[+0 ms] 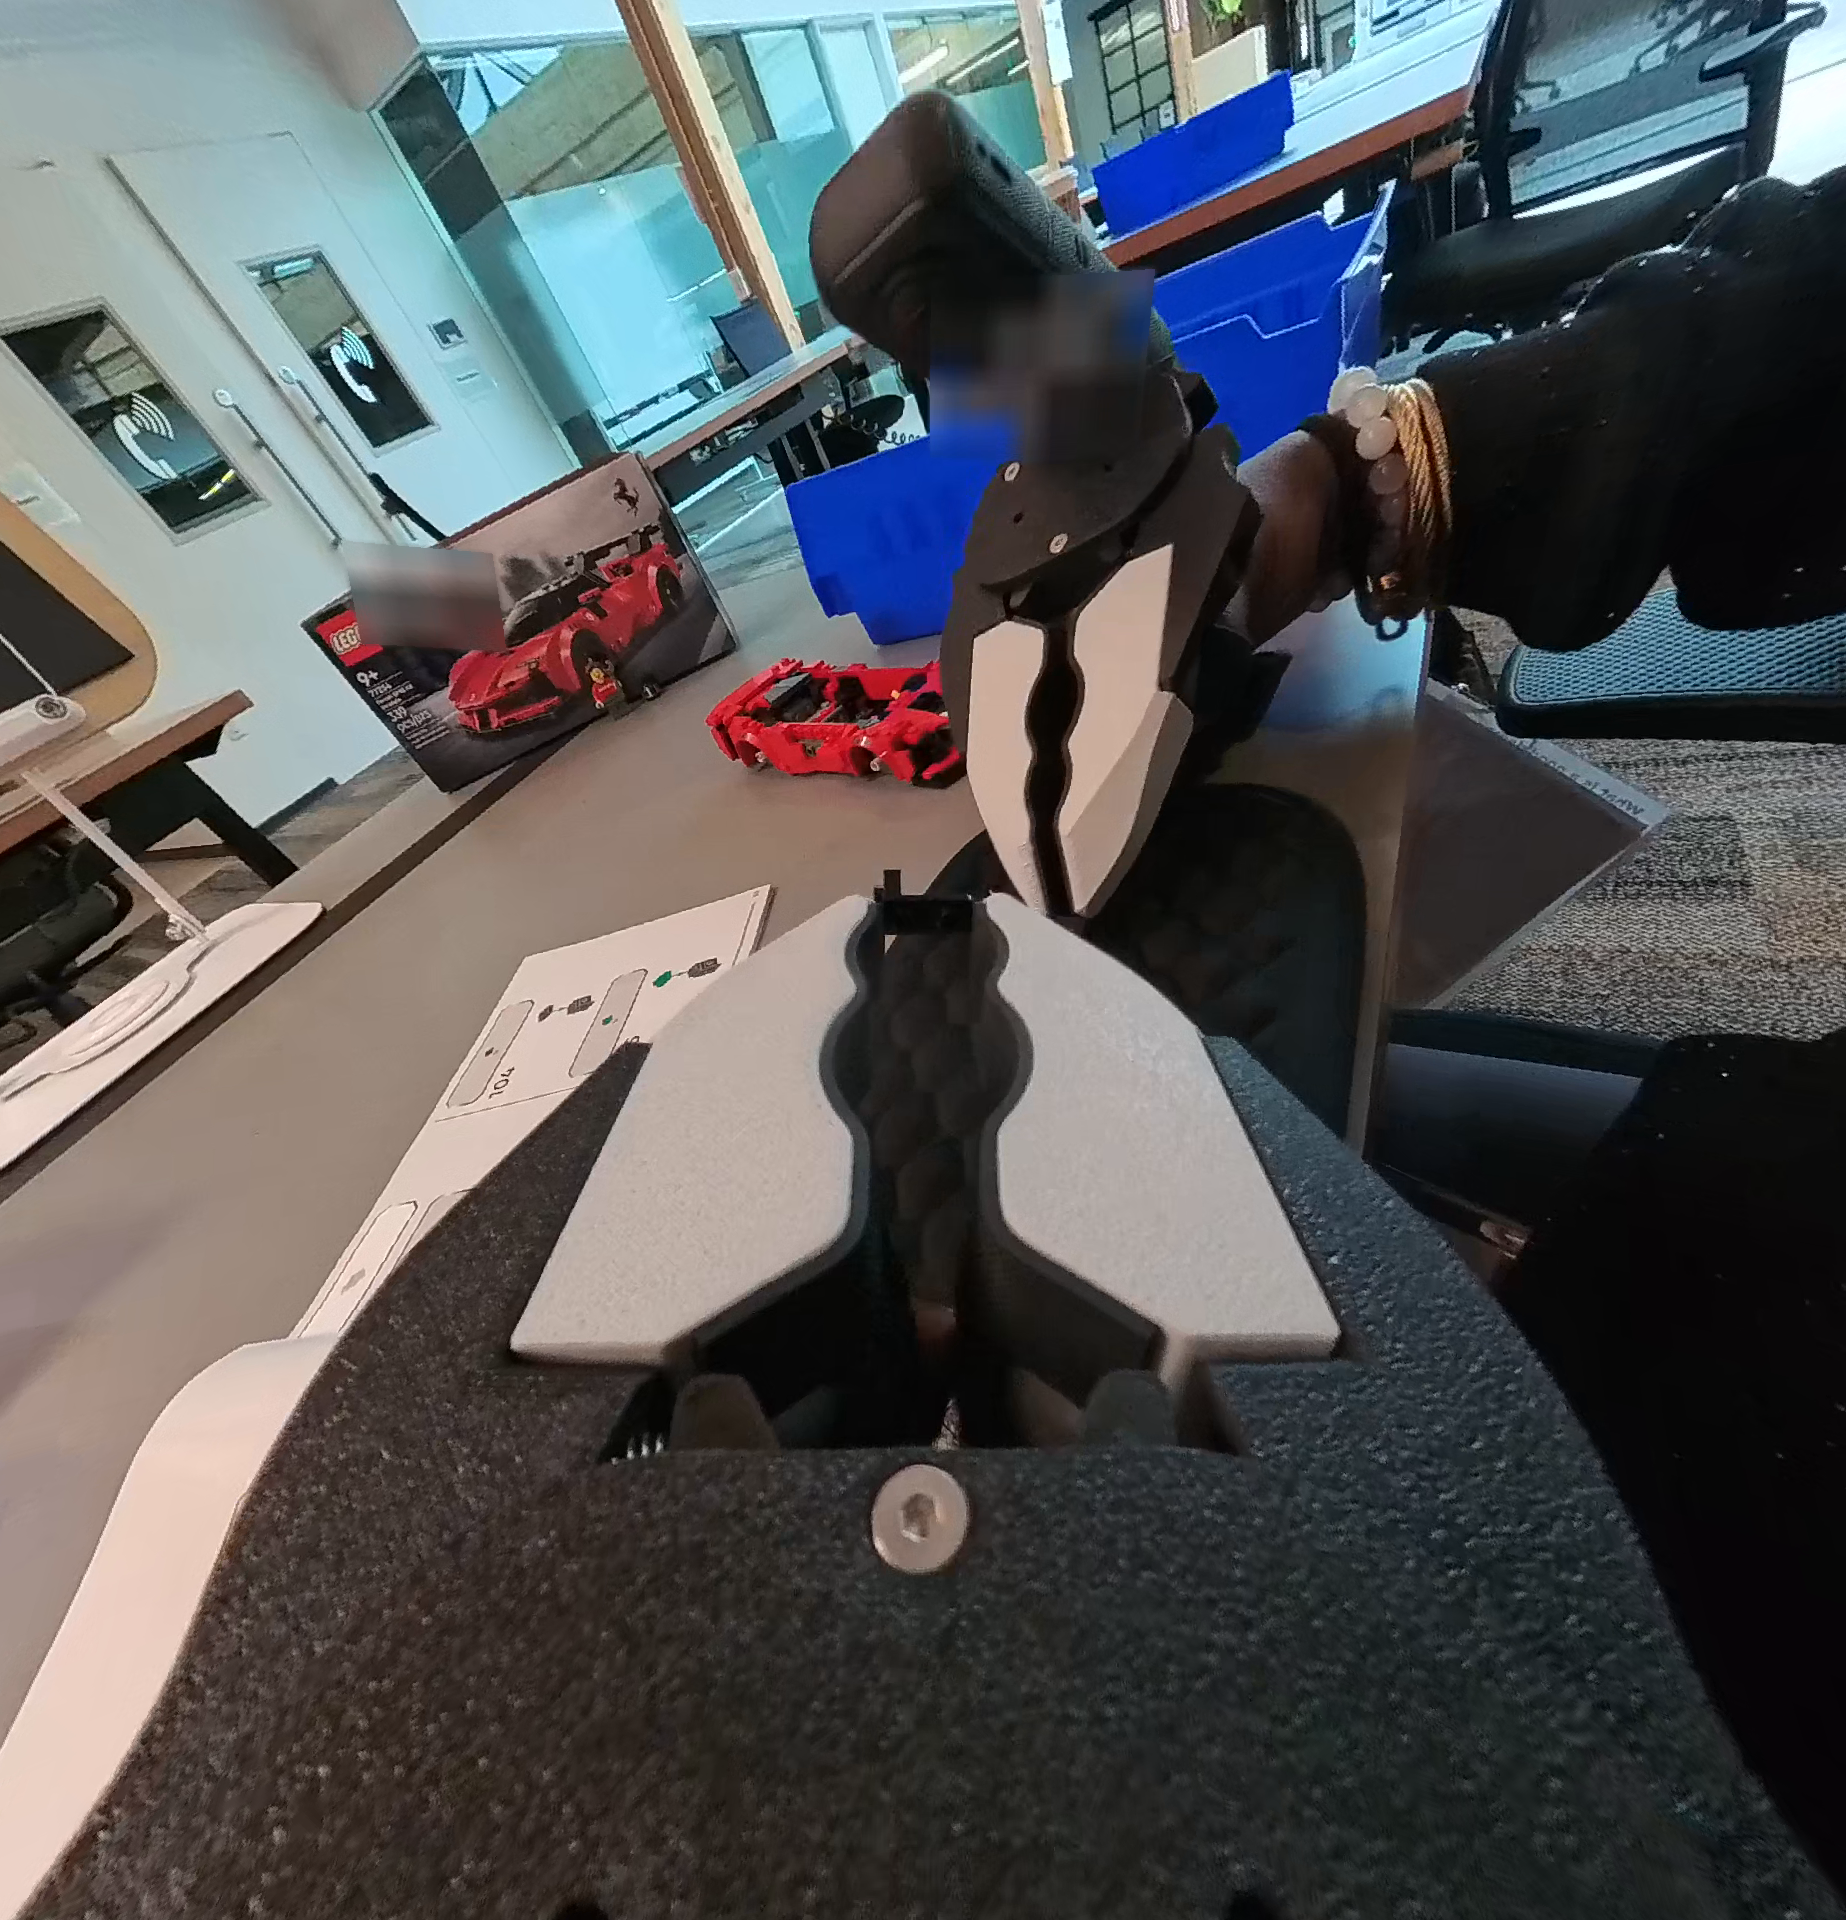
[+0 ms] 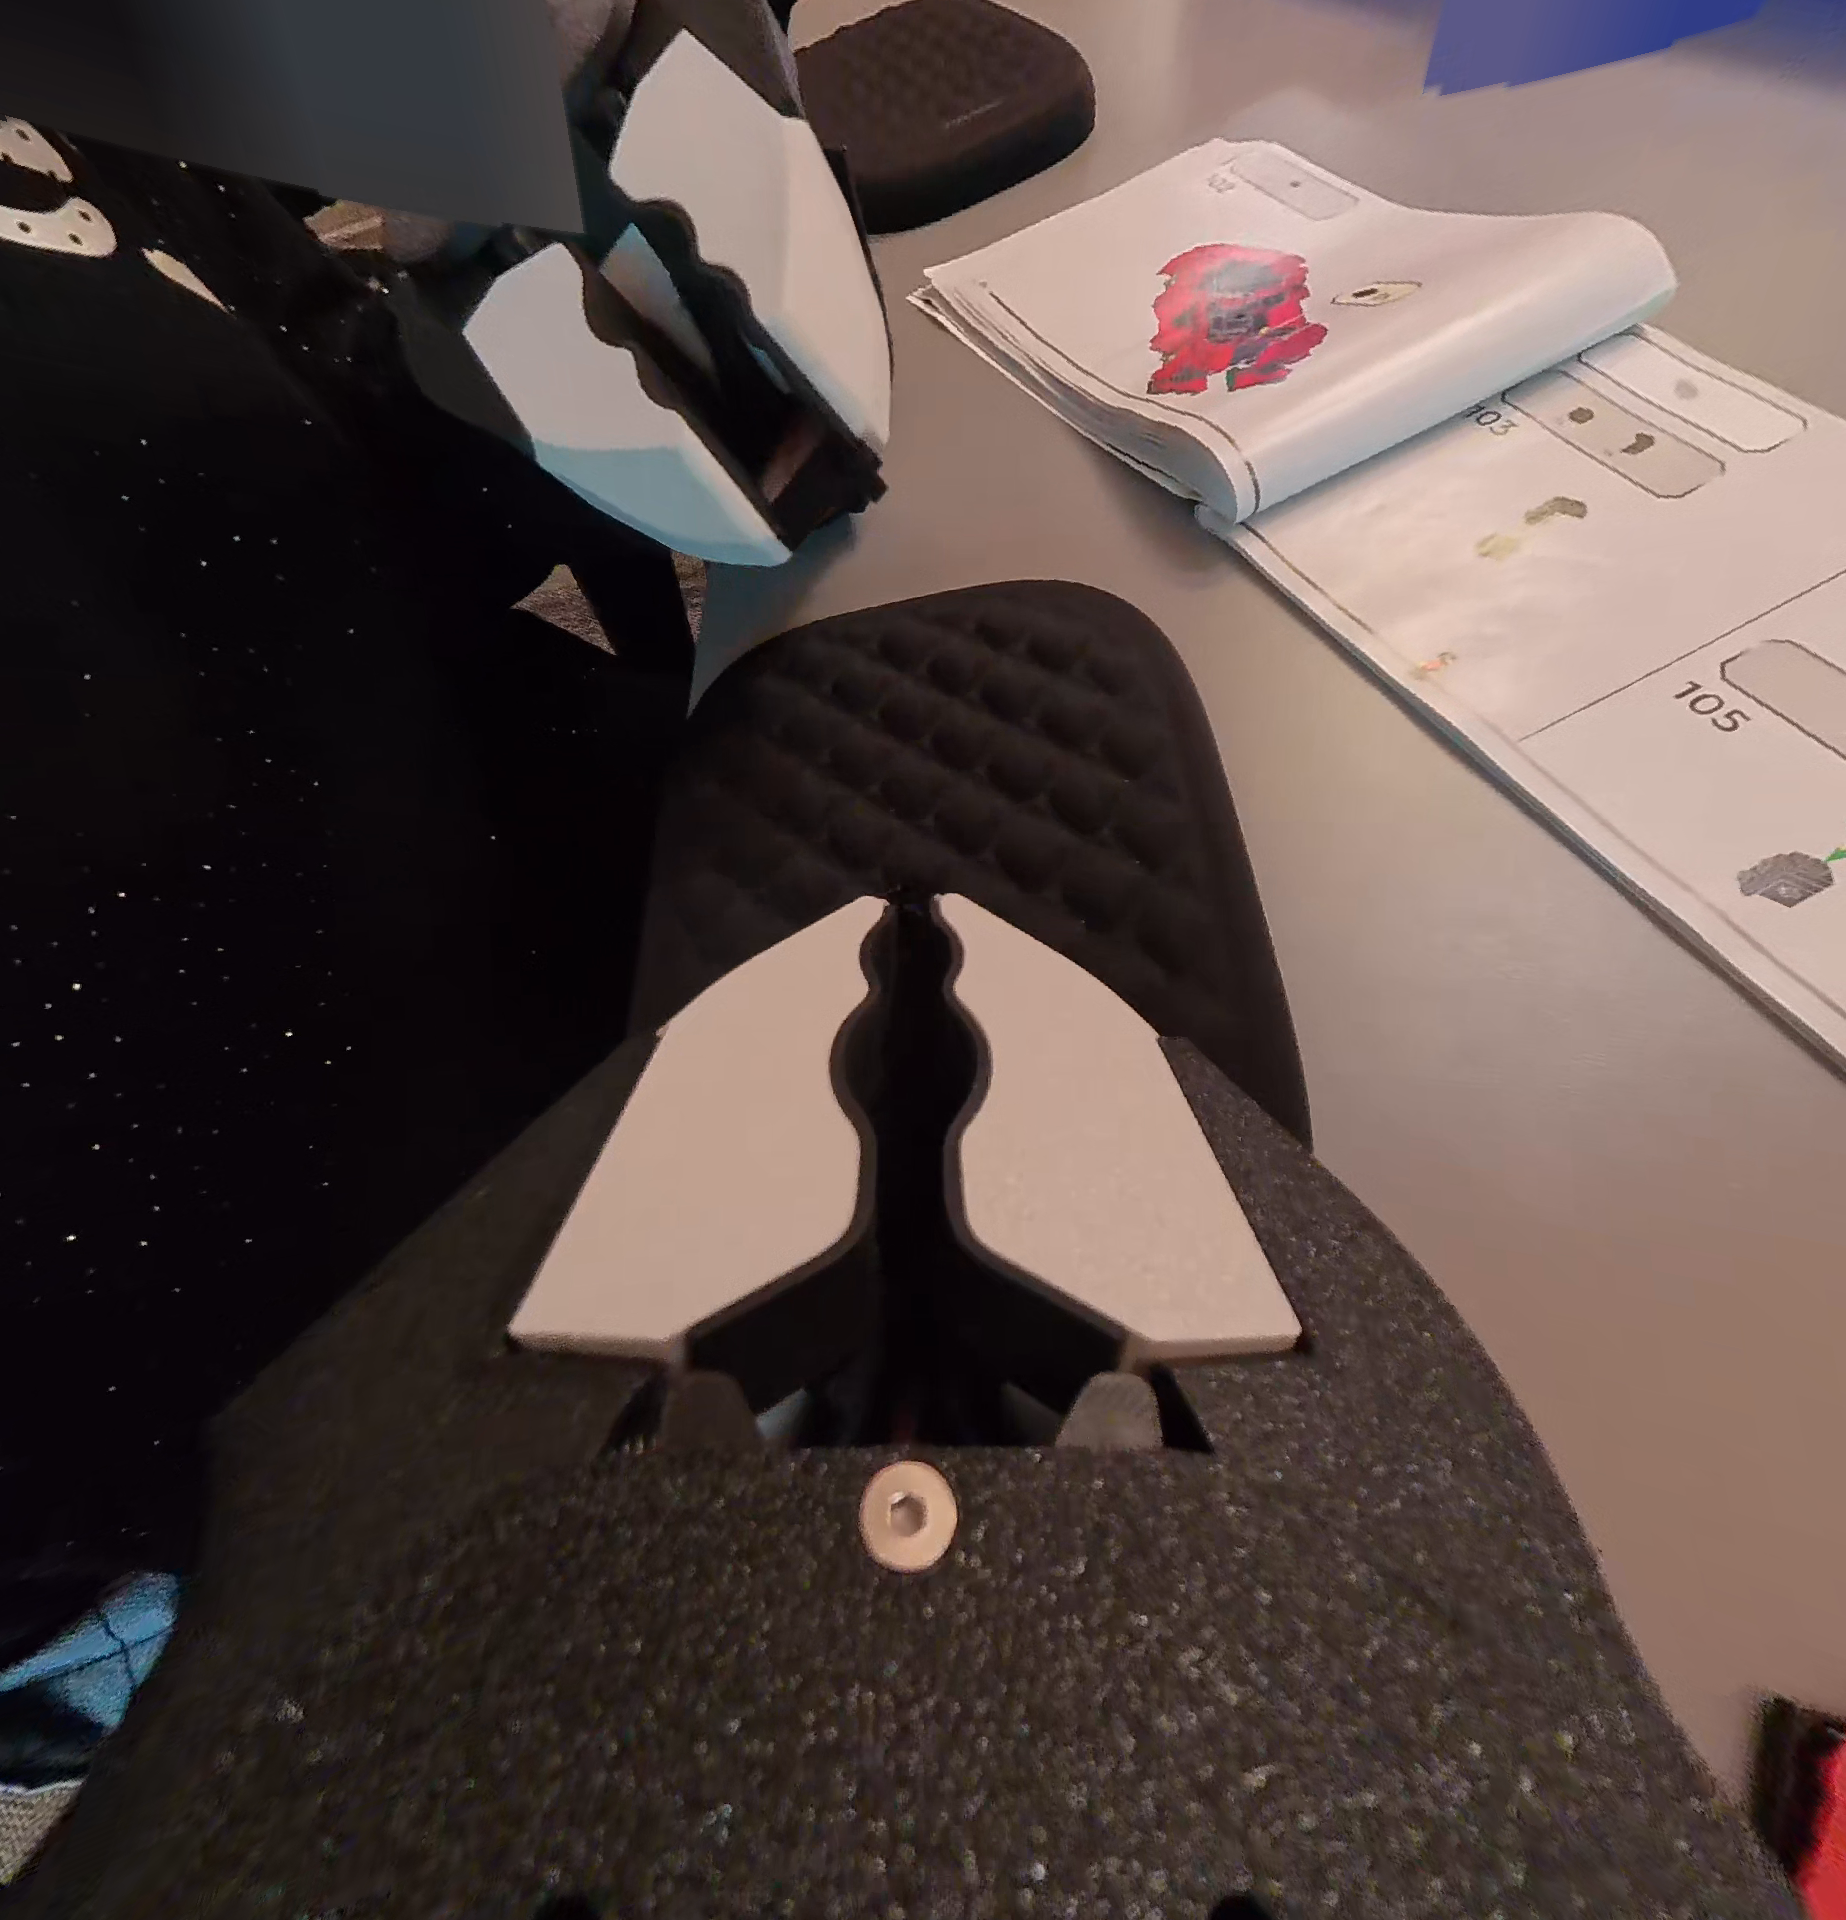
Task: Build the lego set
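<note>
My left gripper (image 1: pixel 924 920) is shut on a small black lego piece (image 1: pixel 924 910) held at its fingertips above the table's near edge. It also shows in the right wrist view (image 2: pixel 820 499) at upper left, with the black piece (image 2: pixel 810 473) between its white fingers. My right gripper (image 2: pixel 911 902) is shut, tips together over a black quilted pad (image 2: pixel 940 748); whether a tiny part sits in its tips I cannot tell. In the left wrist view it (image 1: pixel 1049 899) points down just right of my left gripper's tips. A partly built red lego car (image 1: pixel 836 722) lies farther back on the grey table (image 1: pixel 638 831).
An open instruction booklet (image 2: pixel 1418 436) lies right of the pad, and shows in the left wrist view (image 1: pixel 586 997). The lego box (image 1: pixel 545 634) stands behind the car. Blue bins (image 1: pixel 898 540) sit at the back. A second black pad (image 2: pixel 950 104) lies farther off. A person's dark sleeve (image 1: pixel 1625 416) is on the right.
</note>
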`<state>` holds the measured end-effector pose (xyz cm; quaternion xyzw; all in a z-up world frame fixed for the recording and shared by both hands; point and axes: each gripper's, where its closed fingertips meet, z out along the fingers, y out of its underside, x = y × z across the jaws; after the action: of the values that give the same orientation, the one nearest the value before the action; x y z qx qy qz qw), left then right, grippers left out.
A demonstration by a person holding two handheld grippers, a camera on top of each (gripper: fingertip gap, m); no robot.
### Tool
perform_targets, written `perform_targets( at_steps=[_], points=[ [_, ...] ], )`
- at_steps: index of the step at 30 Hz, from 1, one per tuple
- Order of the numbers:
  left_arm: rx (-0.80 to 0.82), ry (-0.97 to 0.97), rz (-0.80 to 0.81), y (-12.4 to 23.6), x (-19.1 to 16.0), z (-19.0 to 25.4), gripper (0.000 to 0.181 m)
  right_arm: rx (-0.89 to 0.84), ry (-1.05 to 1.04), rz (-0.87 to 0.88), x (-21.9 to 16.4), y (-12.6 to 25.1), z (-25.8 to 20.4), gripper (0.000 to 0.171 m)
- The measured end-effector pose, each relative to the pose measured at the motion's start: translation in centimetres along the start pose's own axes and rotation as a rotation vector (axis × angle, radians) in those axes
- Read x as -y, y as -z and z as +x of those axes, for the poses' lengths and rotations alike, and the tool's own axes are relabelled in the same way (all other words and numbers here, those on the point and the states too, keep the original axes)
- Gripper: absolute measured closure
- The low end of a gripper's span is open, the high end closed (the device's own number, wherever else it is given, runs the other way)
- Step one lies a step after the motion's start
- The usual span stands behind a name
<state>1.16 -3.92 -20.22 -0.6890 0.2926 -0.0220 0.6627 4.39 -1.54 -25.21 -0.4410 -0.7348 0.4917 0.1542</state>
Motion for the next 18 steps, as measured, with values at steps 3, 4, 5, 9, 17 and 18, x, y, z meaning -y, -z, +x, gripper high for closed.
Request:
perform_targets(
  at_steps=[3,4,5,9,17,18],
  points=[
    [0.001,-0.005,-0.002,0.0,0.0,0.0,0.166,-0.001,0.005,-0.017,-0.1,-0.2,0.1,0.167],
    [0.001,-0.006,-0.002,0.0,0.0,0.1,0.166,-0.003,0.009,-0.026,-0.2,-0.2,0.2,0.167],
    [-0.001,-0.008,-0.004,0.0,0.0,0.1,0.166,-0.004,0.017,-0.033,-0.3,-0.3,0.1,0.167],
    [-0.012,-0.013,-0.027,-0.2,-0.3,0.3,0.166,-0.004,0.042,-0.048,-0.3,-0.6,0.1,0.167],
    [0.014,-0.025,-0.181,-0.8,-2.2,0.0,0.166,-0.039,0.073,-0.056,-0.1,-1.0,0.3,0.169],
    [0.019,-0.027,-0.213,-0.9,-2.6,0.0,0.166,-0.051,0.081,-0.057,0.0,-1.0,0.3,0.169]
  ],
)
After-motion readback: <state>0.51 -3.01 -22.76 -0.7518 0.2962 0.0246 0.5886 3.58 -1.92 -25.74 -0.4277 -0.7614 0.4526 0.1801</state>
